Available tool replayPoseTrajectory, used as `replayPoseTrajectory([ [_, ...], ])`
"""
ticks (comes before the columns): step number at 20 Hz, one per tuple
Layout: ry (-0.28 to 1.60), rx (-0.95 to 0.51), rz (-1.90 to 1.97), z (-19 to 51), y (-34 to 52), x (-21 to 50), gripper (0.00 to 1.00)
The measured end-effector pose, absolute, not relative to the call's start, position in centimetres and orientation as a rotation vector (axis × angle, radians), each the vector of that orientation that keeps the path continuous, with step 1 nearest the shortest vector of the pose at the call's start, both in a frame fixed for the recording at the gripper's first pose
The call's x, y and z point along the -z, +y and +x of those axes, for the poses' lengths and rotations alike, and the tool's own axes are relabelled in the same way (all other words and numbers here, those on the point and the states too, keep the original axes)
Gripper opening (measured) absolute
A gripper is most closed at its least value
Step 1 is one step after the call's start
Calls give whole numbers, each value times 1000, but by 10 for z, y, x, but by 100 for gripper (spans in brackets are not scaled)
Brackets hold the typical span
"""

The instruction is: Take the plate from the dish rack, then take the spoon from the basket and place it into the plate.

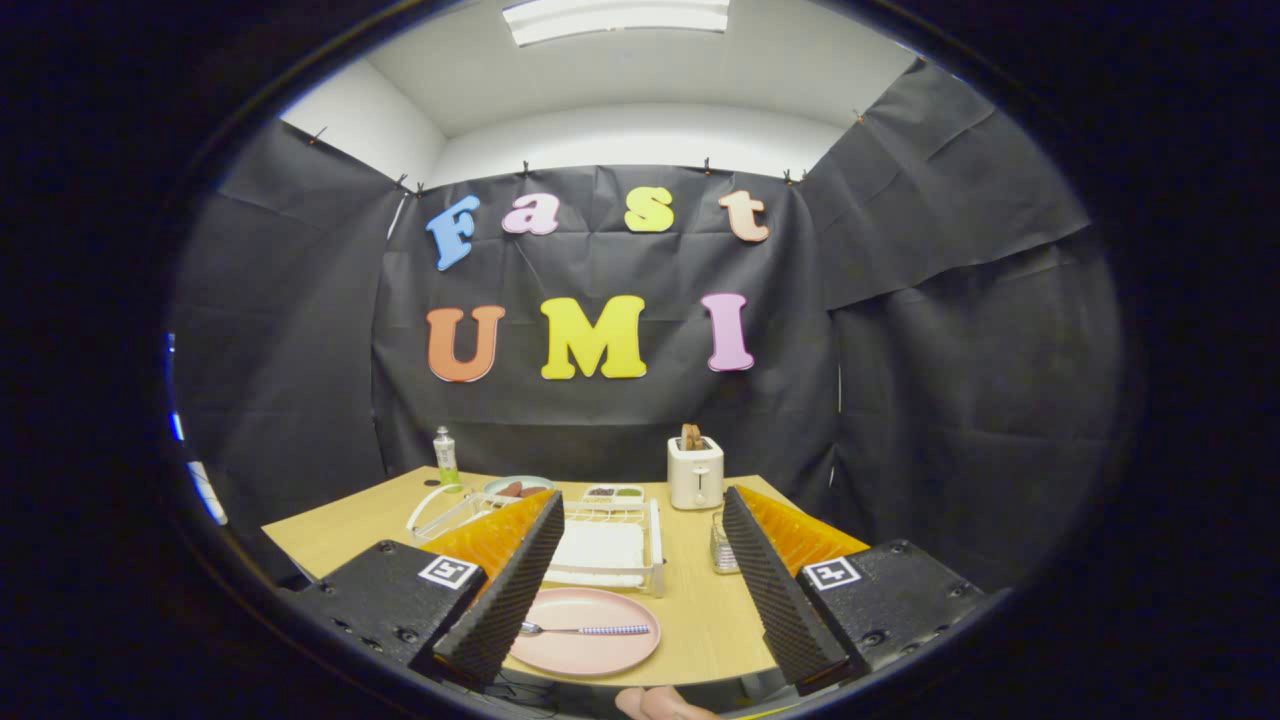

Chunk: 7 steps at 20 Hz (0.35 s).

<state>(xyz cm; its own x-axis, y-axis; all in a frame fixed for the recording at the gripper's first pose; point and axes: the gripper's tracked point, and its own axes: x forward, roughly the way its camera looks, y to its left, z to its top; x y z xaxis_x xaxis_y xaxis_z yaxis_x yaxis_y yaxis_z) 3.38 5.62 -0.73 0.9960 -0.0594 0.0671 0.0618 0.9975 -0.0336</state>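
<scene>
My tool (640, 590) wide open and empty, spoon (585, 630) lying on the pink plate (600, 655), worktop (700, 610) beneath, dish rack (610, 550) beyond

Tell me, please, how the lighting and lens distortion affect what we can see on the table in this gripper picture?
In the gripper view, a ceiling light panel lights the scene evenly, without harsh glare; the fisheye lens bows the table edges; the pink plate and the spoon on it read sharp between the open gripper fingers, while the toaster and bottle beyond look small.
</scene>
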Motion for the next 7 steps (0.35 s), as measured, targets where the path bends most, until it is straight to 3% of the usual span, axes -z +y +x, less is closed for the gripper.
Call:
replayPoseTrajectory([
  [7, -85, 54, -46, 27, 56, 0, 100],
])
